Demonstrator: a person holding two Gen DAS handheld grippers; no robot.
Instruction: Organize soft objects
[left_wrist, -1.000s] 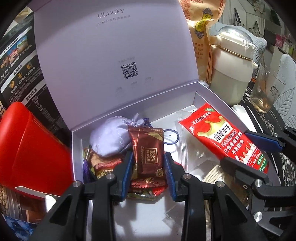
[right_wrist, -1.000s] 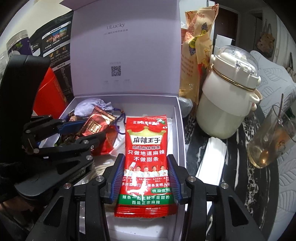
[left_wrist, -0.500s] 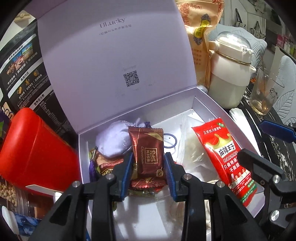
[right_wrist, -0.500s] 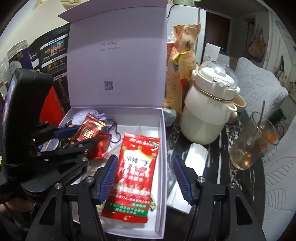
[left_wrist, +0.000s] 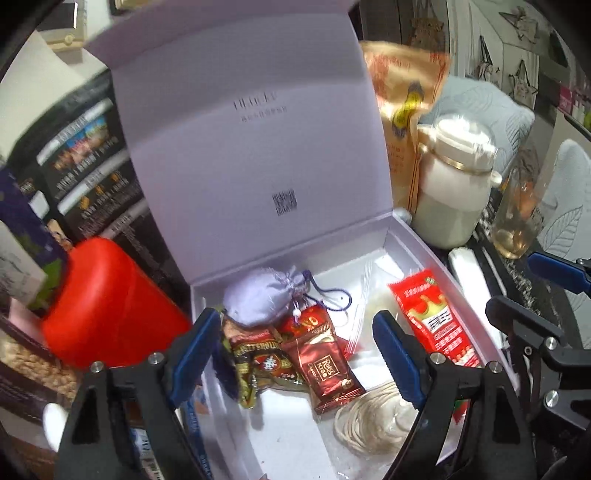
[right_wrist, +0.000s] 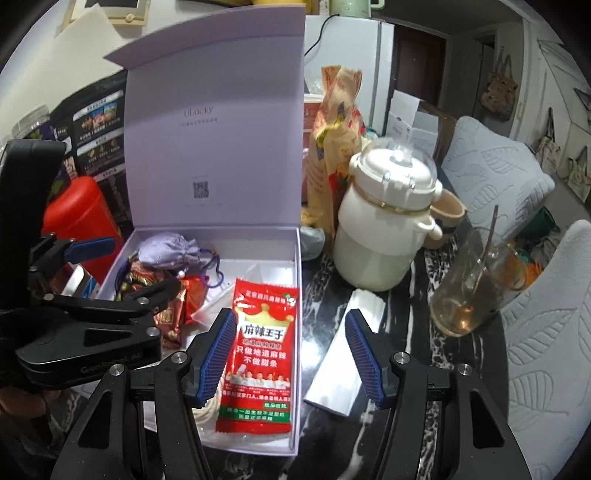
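Note:
An open lilac box (left_wrist: 417, 245) holds the soft goods. A lilac drawstring pouch (left_wrist: 266, 295) lies at its back left, with foil sweets and a brown chocolate packet (left_wrist: 327, 371) in front of it. My left gripper (left_wrist: 295, 354) hovers above that packet; its jaws are opening, wide apart, and touch nothing. A red spicy-snack packet (right_wrist: 264, 347) lies flat along the box's right side. My right gripper (right_wrist: 291, 354) is open above it, the pads clear of the packet. A coil of pale cord (left_wrist: 373, 417) sits at the box's front.
The box lid (right_wrist: 221, 129) stands upright behind. Left of the box is a red container (right_wrist: 81, 214). To the right on the dark marbled table stand a cream pot (right_wrist: 388, 229), a glass with a spoon (right_wrist: 472, 288), a tall snack bag (right_wrist: 332, 147) and a flat white packet (right_wrist: 347, 354).
My left gripper let go of the chocolate packet, spread wide and rose; the packet now lies on the sweets. My right gripper opened off the red packet and lifted back.

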